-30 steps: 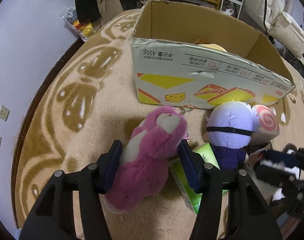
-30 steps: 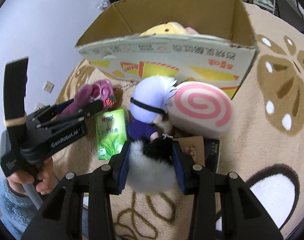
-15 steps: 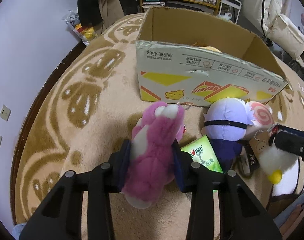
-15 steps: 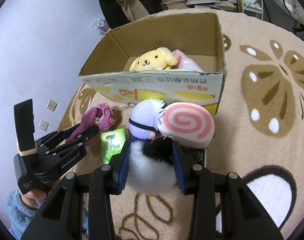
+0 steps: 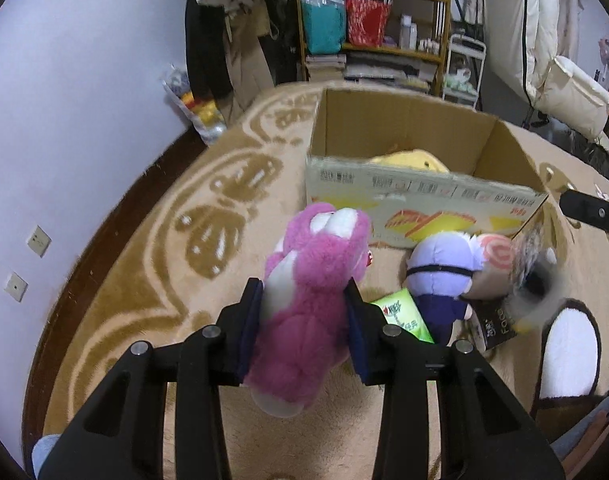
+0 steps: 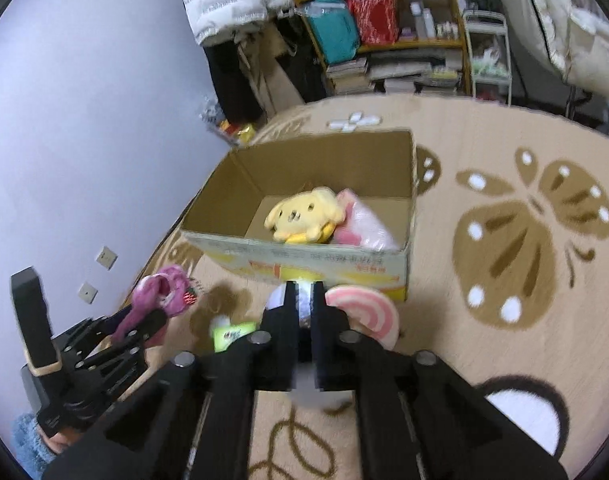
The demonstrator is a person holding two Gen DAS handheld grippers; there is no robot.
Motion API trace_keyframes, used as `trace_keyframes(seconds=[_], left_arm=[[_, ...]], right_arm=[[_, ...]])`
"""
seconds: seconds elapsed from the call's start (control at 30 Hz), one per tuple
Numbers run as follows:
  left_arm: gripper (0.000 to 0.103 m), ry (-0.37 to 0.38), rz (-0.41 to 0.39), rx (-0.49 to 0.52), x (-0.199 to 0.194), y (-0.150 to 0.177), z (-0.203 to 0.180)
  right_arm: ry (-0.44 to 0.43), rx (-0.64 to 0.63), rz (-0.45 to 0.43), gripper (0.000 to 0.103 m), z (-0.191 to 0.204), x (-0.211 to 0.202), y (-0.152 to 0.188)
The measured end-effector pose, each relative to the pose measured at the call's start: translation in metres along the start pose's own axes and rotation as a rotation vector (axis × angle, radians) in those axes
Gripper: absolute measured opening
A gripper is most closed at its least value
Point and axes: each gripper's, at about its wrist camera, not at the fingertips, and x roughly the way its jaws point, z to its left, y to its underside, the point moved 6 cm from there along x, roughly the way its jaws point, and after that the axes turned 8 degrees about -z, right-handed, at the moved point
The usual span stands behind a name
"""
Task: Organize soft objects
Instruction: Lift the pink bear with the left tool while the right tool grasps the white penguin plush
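Beside the "Face"-lettered dark box (image 5: 498, 326), left tool (image 5: 304, 324) clamped on pink bear (image 5: 308, 280).

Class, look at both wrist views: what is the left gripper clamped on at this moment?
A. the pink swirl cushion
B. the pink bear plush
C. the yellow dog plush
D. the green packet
B: the left gripper is shut on the pink bear plush, its pads pressing the plush's sides above the rug.
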Motion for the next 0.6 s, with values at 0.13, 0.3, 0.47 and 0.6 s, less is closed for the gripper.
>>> trace_keyframes(seconds=[0.13,0.3,0.47,0.6], left_arm=[[0.037,-0.002,-0.014,-0.012,-0.004,-0.004,0.004],[0.037,-0.014,-0.007,-0.029,-0.003,-0.002,0.009],[0.037,-0.027,0.005,-0.033,-0.007,0.004,0.012],[0.038,-0.037,0.017,-0.035,-0.012,0.009,0.014]], right_arm=[[0.009,-0.015,0.003,0.000,0.000,0.001,-0.005],[0.021,-0.008,0.082,0.003,-0.005,0.014,0.011],[0.008,-0.034,0.157,0.014,0.005,0.025,0.029],[0.002,-0.061,0.211,0.039,0.014,0.032,0.047]])
